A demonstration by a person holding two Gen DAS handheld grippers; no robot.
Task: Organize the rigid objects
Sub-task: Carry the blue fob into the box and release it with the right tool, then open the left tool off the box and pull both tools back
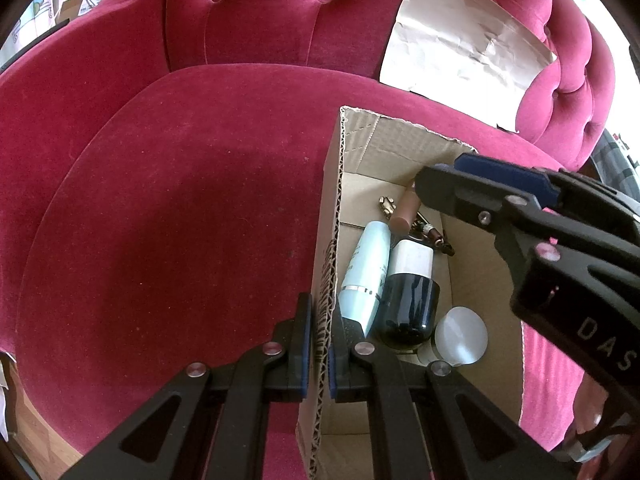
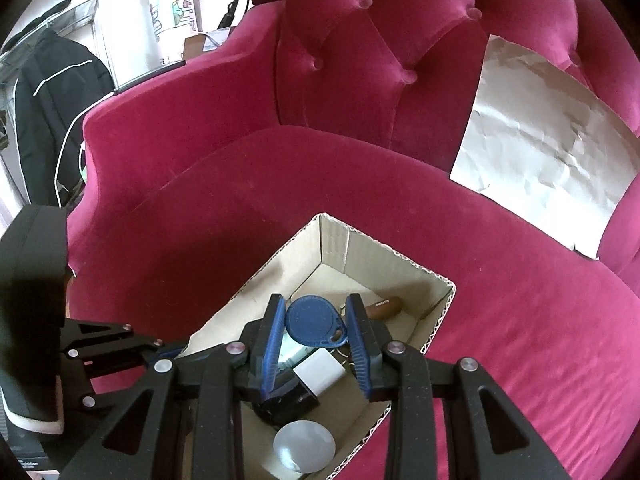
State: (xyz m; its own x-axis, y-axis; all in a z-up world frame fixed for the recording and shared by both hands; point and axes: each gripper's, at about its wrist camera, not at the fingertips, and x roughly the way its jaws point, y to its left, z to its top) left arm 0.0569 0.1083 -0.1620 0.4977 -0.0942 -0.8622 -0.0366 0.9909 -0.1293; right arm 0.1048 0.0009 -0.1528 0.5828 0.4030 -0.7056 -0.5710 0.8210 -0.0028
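In the left wrist view, the left gripper is clamped on the corrugated side wall of the cardboard box, which sits on the crimson velvet armchair. Inside the box lie a pale blue tube, a dark bottle with a white cap, a brown lipstick and a frosted round lid. The right gripper reaches in over the box from the right.

In the right wrist view, the right gripper stands partly open above the box, a blue key fob between its pads; whether the pads press on it I cannot tell. A crumpled sheet of paper leans against the chair back.
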